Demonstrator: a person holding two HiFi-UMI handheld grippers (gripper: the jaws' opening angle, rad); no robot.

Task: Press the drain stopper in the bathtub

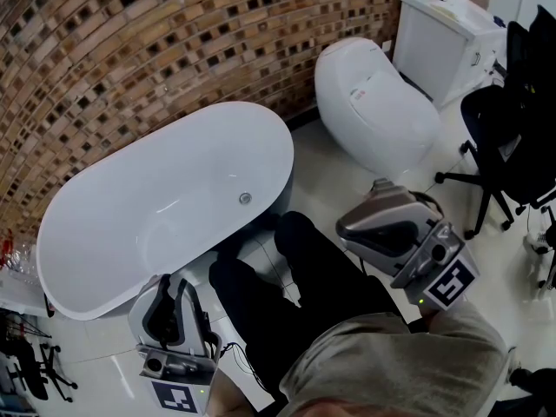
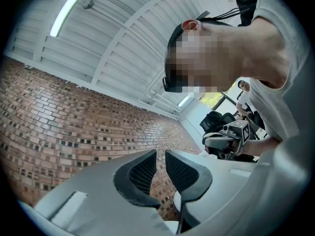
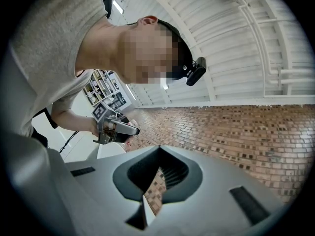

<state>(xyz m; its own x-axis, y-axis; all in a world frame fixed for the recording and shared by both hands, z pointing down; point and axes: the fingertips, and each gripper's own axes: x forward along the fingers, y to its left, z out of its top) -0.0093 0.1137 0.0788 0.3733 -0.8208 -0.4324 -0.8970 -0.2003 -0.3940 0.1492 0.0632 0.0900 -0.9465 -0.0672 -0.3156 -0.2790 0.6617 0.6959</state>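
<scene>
In the head view a white oval bathtub [image 1: 130, 224] stands along the brick wall, and its small round metal drain stopper [image 1: 246, 198] sits on the tub floor near the right end. My left gripper [image 1: 174, 285] is held low beside the tub's near rim, well short of the stopper. My right gripper [image 1: 382, 194] hovers to the right of the tub, above my knees. Both are shut on nothing and point up at the wall and ceiling: left gripper [image 2: 160, 154], right gripper [image 3: 158, 150]. Neither gripper view shows the tub.
A white toilet [image 1: 373, 102] with its cistern [image 1: 443, 33] stands right of the tub. A black office chair [image 1: 512, 137] is at the far right. My dark-trousered legs [image 1: 295, 294] are close against the tub's near side. Mosaic brick wall [image 1: 130, 42] curves behind.
</scene>
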